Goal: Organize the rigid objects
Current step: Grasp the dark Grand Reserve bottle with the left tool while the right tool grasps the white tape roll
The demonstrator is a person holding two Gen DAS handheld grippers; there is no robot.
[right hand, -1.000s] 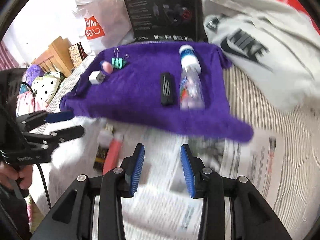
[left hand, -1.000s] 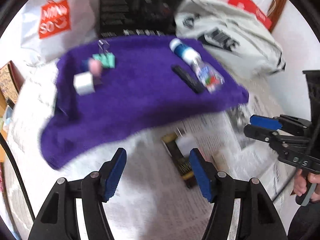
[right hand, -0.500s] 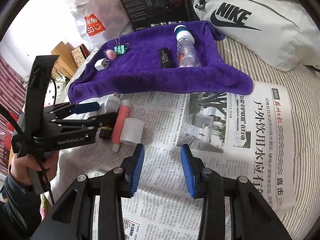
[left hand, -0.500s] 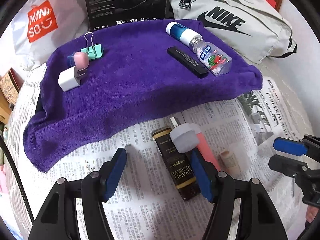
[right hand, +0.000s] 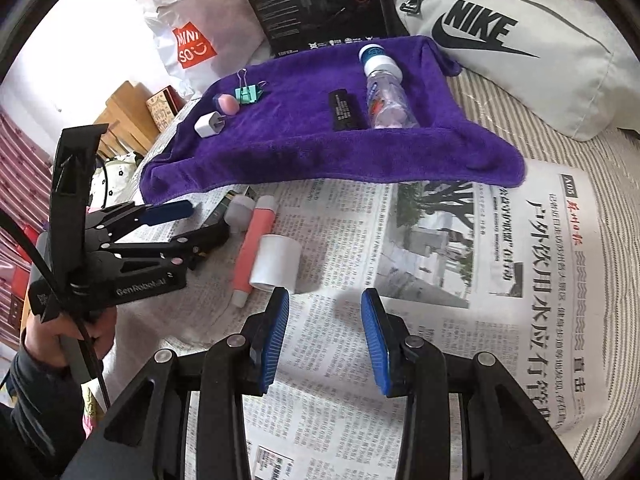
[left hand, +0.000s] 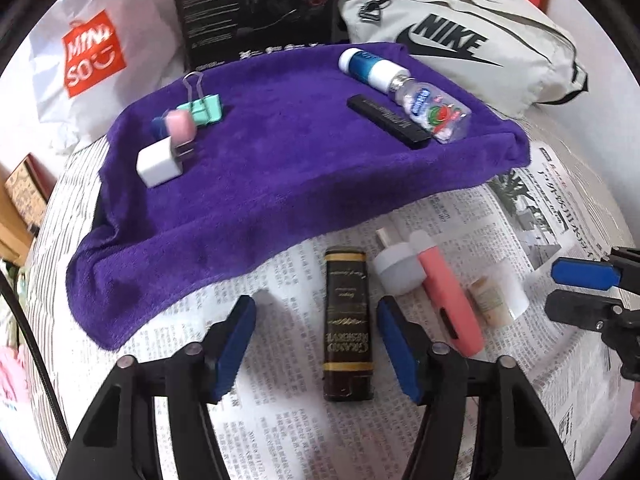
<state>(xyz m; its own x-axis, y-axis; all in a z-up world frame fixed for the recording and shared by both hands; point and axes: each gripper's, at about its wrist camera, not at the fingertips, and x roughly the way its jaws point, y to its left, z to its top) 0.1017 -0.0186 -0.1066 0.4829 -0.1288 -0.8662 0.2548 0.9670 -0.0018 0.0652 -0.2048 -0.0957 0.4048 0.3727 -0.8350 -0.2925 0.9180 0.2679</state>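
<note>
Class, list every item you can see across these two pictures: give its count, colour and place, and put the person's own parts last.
towel: 1, purple, far side
clip: 1, green, on towel
plug: 1, white, on towel
bottle: 1, clear, on towel
black bar: 1, beside bottle
newspaper: near side
dark box: 1, on newspaper
pink stick: 1, on newspaper
white tube: 1, beside stick
bag: 1, grey, behind
left claw: blue pads, open around box, just been closing
right claw: blue pads, open
hand: holds left claw
</note>
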